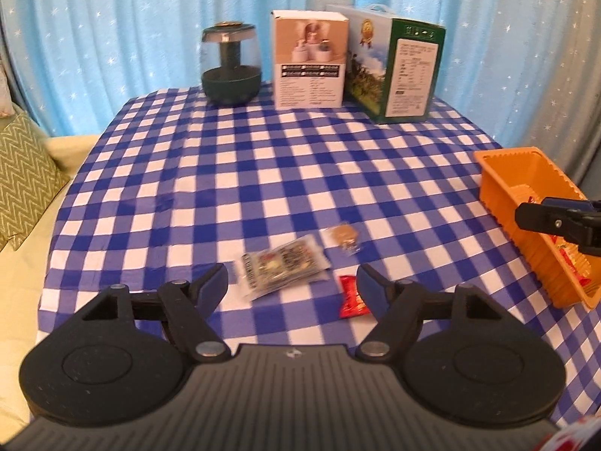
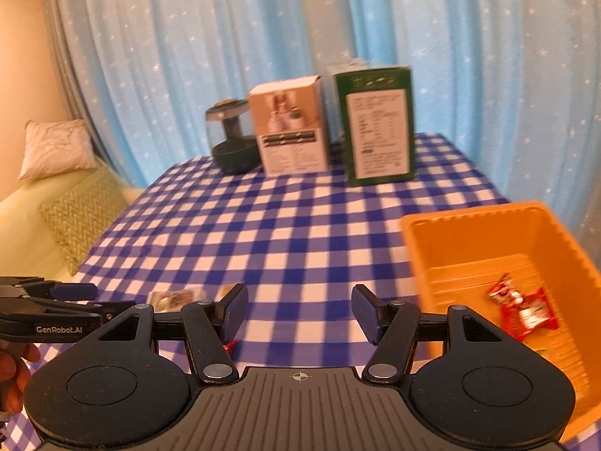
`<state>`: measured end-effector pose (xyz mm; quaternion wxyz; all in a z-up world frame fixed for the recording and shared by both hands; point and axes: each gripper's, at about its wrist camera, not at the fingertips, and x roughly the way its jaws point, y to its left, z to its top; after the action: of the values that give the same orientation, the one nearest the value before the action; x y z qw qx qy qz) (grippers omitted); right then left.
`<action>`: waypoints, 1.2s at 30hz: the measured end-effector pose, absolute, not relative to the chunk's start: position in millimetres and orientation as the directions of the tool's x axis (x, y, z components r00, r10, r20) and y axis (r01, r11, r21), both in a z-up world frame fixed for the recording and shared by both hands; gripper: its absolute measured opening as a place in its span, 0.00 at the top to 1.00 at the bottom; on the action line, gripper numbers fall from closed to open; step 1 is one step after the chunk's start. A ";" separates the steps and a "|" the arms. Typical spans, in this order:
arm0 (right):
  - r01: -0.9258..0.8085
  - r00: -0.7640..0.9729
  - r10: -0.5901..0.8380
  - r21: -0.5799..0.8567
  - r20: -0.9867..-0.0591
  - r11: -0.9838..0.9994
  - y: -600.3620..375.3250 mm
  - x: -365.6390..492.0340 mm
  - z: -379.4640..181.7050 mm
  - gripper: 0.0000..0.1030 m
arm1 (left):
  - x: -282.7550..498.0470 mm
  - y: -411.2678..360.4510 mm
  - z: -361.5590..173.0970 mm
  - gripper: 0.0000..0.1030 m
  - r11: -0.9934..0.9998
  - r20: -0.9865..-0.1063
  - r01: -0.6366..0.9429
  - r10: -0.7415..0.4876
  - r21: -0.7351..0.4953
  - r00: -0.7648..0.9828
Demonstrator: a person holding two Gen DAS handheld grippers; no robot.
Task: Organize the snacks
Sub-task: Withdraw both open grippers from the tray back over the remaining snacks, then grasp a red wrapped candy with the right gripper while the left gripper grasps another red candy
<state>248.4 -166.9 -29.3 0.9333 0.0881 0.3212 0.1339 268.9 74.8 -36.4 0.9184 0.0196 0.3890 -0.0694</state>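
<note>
Black and grey, the left gripper (image 1: pixel 292 282) hangs over the near edge of the checked tablecloth (image 1: pixel 263 173), its jaws apart with nothing between them. Just past its fingertips lie three loose snacks: a red packet (image 1: pixel 351 298) beside the right finger, a clear printed packet (image 1: pixel 283 265) ahead, and a small tan packet (image 1: pixel 343 238) a little farther on. The right gripper (image 2: pixel 299 310) also stands apart and empty, next to the orange plastic bin (image 2: pixel 469 233), where red snack packets (image 2: pixel 524 310) rest on the bottom. At the table's far edge stand a dark green glass-domed device (image 1: pixel 230 64), a beige carton (image 1: pixel 310 62) and a green carton (image 1: pixel 394 67), before a blue starred curtain (image 1: pixel 150 18).
</note>
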 end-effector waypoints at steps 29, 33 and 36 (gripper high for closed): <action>-0.271 0.606 0.387 0.277 -0.695 0.922 -87.2 288.8 -114.7 0.71 | 283.5 87.0 -60.0 0.43 0.988 -0.741 0.153 -0.094 0.012 0.665; -0.273 0.601 0.387 0.276 -0.699 0.922 -82.5 292.4 -119.6 0.72 | 285.1 84.5 -61.4 0.43 0.987 -0.743 0.159 -0.099 0.010 0.662; -0.283 0.606 0.385 0.263 -0.696 0.922 -80.6 292.9 -120.4 0.72 | 286.6 83.4 -62.8 0.43 0.987 -0.745 0.160 -0.101 0.007 0.659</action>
<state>292.9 -80.6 -120.4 0.8938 0.0632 0.4027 0.1867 286.6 83.4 -62.8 0.9101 0.0361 0.4065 -0.0716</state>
